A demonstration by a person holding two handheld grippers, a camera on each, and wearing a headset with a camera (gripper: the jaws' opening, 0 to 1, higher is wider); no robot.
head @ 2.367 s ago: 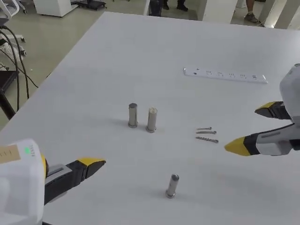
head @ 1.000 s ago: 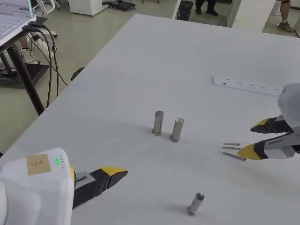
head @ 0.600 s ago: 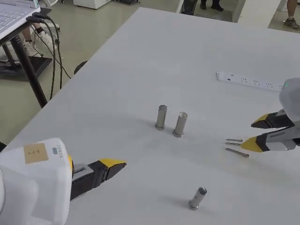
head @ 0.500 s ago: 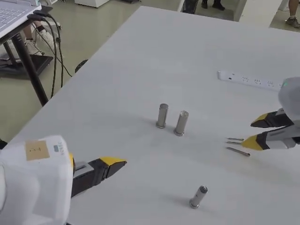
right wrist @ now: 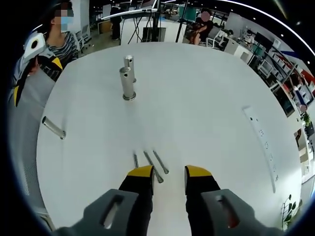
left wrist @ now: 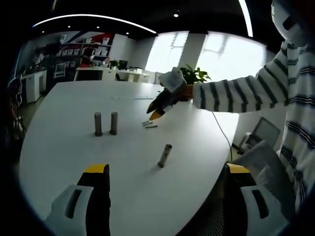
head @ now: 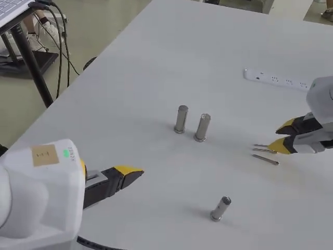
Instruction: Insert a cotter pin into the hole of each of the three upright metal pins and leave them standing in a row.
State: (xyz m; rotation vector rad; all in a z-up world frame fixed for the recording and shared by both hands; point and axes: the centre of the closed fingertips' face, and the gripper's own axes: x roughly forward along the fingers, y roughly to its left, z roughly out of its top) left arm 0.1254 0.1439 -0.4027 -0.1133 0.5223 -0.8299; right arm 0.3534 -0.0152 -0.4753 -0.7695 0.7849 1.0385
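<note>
3 cotter pins [right wrist: 150, 166] lie side by side on the table [head: 156, 62] at your right gripper [right wrist: 169, 173], its jaws narrowly parted and empty; your left gripper [left wrist: 166, 168] hangs wide open, empty. They look thin, light, stiff and probably slippery, so pinch 1 squarely near an end.

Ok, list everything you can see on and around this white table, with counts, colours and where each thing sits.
white table: one, white, under everything.
cylindrical silver metal pins: three, silver; two side by side mid-table, one apart, nearer the person.
thin metal cotter pins: three, grey, loose together at the right.
long power strip: one, white, far right.
cables: several, black, beyond the left edge.
left gripper: one, black, yellow tips, open, empty.
right gripper: one, same colours, open, by the cotter pins.
striped sleeve: one, black-and-white, behind the right gripper.
</note>
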